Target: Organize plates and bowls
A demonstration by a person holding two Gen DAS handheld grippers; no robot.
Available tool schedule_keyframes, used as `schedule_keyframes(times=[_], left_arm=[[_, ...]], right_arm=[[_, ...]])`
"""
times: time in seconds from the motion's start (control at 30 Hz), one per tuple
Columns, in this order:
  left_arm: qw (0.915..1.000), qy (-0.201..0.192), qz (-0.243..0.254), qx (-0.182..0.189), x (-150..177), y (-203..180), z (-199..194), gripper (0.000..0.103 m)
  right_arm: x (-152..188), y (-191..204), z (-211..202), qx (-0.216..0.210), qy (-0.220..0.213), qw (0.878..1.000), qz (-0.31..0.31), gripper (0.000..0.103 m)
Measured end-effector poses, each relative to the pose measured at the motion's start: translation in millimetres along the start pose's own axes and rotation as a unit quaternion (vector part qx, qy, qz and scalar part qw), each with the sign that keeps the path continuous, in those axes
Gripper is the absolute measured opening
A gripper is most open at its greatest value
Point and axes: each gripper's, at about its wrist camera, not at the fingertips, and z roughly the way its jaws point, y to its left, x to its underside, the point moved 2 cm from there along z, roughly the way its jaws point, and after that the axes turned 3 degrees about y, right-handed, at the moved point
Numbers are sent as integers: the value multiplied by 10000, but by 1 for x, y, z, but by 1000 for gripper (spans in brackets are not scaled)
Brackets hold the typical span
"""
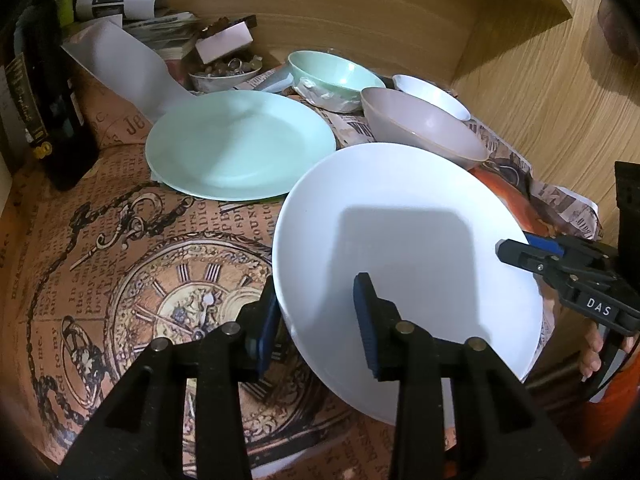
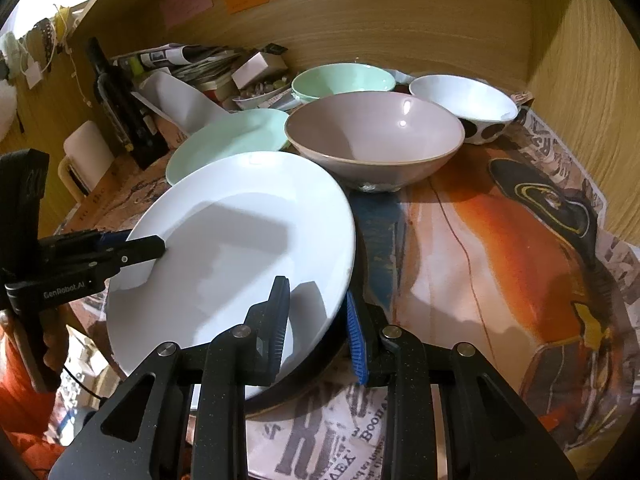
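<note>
A white plate [image 1: 404, 264] is held tilted above the table between both grippers; it also shows in the right wrist view [image 2: 240, 256]. My left gripper [image 1: 320, 324] straddles its left rim, jaws apart by a plate-rim gap. My right gripper [image 2: 316, 332] straddles its right rim and shows in the left wrist view [image 1: 532, 256]. The left gripper shows in the right wrist view [image 2: 136, 248]. A mint plate [image 1: 240, 144] lies behind. A pinkish-grey bowl [image 2: 376, 136], a mint bowl [image 2: 344, 78] and a white spotted bowl [image 2: 464, 100] stand at the back.
A printed paper covering [image 1: 140, 280] lies over the table. A dark bottle [image 1: 44, 92], papers [image 1: 120, 0] and a small dish of trinkets [image 1: 224, 74] crowd the back left. Wooden walls [image 2: 580, 80] close the back and right.
</note>
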Motion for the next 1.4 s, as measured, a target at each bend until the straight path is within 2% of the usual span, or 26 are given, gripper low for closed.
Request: schedule_keyframes(times=[0.27,0.37,0.57,0.77,0.9,1.0,1.23,1.4], left_arm=[[9996,-28,212,-185,1,-4,-1,36],[9998,1,189,-117,2,-3,0,38],[9999,-10,138,-63,0,-1,0,38],[9994,-288,148,-135,-4,3,-20,39],[9980,-586,28,-231,-10,13,-40,51],[9963,-788,-38,-346,-15,22,-53,56],[9915,-1120,-287,-590,-26,46,-73,81],[9891,-1161,-449,-783,-37,69,-73,84]], right_arm=[[-1,3,-1,157,66,9997,-163,24],[-1,2,-3,487,7,9984,-271,25],[1,-6,-2,426,56,9990,-137,25],[-2,-4,-12,323,-149,9993,-71,25],[-11,0,-20,187,-337,9992,-80,27],[-20,5,-24,30,-500,9987,-79,35],[-46,19,-21,-235,-749,9968,-166,52],[-67,28,-7,-565,-738,9952,-305,53]])
